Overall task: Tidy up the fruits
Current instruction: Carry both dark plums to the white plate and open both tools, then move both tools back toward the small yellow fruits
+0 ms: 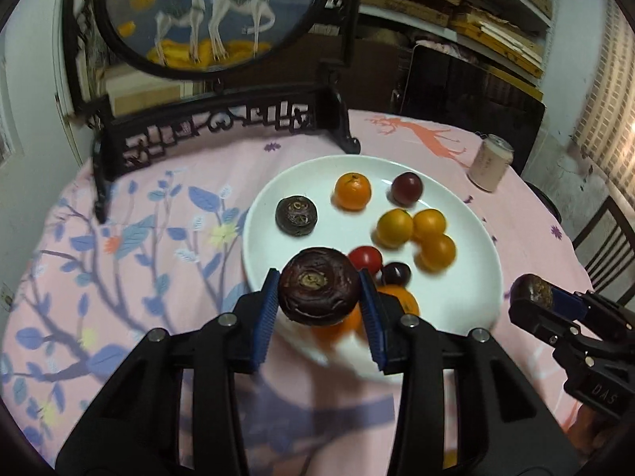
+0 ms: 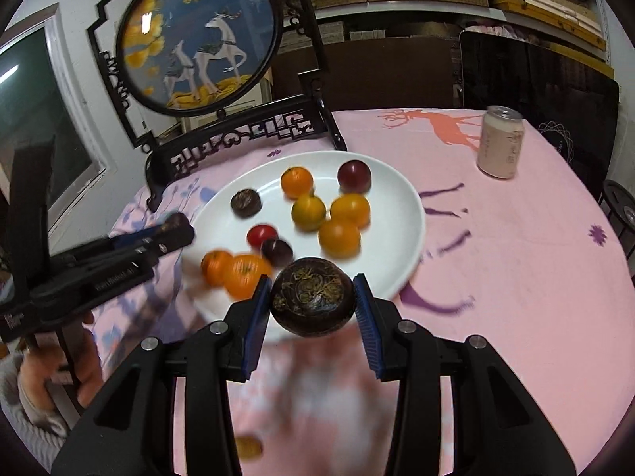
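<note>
White plate (image 1: 468,293), orange fruits (image 1: 352,191), pink floral tablecloth (image 1: 158,214)

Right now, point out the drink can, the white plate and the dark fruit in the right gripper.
drink can (image 2: 501,143): right wrist view, middle of its side wall.
white plate (image 2: 408,214): right wrist view, bare right rim.
dark fruit (image 2: 312,296) in right gripper (image 2: 311,301): right wrist view, its patterned top face.

**Round desk under a pink printed cloth**

The desk (image 2: 516,277) is round and covered by a pink cloth (image 1: 119,277) printed with blue leafy branches, small flowers and orange and purple deer. A white plate (image 2: 405,214) sits on it near the middle. Behind the plate stands a dark carved wooden stand (image 2: 238,139) holding a round deer embroidery. A pale drink can (image 2: 501,142) stands upright to the right, well apart from the plate. One small orange fruit (image 2: 248,447) lies on the cloth near the front edge, blurred.
</note>
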Available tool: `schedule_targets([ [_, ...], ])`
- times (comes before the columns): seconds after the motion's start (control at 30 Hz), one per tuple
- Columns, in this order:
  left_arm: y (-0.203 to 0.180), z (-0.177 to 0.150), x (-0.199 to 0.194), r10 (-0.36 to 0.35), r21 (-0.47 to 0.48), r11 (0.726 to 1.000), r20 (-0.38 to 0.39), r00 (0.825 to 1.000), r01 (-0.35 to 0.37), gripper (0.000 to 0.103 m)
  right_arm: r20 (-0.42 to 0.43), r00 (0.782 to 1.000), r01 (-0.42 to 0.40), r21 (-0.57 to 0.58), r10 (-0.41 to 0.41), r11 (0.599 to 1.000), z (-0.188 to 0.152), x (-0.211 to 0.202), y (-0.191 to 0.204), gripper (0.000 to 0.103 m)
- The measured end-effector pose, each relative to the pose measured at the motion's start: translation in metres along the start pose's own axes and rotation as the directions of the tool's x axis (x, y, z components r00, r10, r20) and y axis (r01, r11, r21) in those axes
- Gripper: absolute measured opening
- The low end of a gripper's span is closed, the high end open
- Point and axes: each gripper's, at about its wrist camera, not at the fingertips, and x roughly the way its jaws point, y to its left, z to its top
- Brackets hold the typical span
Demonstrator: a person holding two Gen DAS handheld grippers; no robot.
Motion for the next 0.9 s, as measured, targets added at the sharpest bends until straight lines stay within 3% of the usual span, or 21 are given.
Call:
schedule_targets([
  [0.07,0.003,0.002,0.013,0.001,-0.008,1.000,-0.011,1.000,-0.001,0.042,0.003,1.000,-0.025,0.045,0.025,0.999,0.007,0.015,-0.006,0.046],
  [0.1,0.005,0.001,0.017,-0.005,-0.014,1.000,-0.013,1.000,0.004,0.050,0.014,0.998,-0.059,0.080,0.058,0.995,0.008,0.019,-0.012,0.064],
  [0.13,0.007,-0.001,0.020,-0.015,-0.019,1.000,-0.019,1.000,0.015,0.066,0.027,0.996,-0.082,0.108,0.080,0.991,0.007,0.020,-0.016,0.071],
  [0.17,0.007,-0.002,0.020,-0.024,-0.020,1.000,-0.019,1.000,0.024,0.071,0.036,0.995,-0.093,0.127,0.090,0.988,0.005,0.020,-0.020,0.075],
  [0.37,0.013,-0.007,0.008,-0.067,-0.047,0.997,-0.006,0.998,0.066,0.079,0.056,0.996,-0.074,0.139,0.067,0.988,-0.005,0.008,-0.032,0.075],
  [0.5,0.016,-0.023,-0.006,-0.008,-0.034,0.999,0.007,1.000,0.008,0.091,0.041,0.997,-0.074,0.136,0.069,0.988,-0.019,-0.001,-0.030,0.075],
  [0.63,0.025,-0.047,-0.025,0.021,-0.046,0.999,-0.001,1.000,-0.021,0.091,0.034,0.998,-0.052,0.068,0.050,0.996,-0.042,-0.017,-0.016,0.075],
  [0.8,0.032,-0.081,-0.057,0.022,-0.035,0.999,0.000,1.000,-0.022,0.091,0.044,0.999,-0.016,-0.002,0.017,1.000,-0.067,-0.037,-0.003,0.092],
  [0.9,0.031,-0.107,-0.078,0.029,-0.010,1.000,0.023,0.999,-0.028,0.098,0.063,0.998,-0.009,0.004,0.008,1.000,-0.072,-0.047,-0.005,0.092],
])
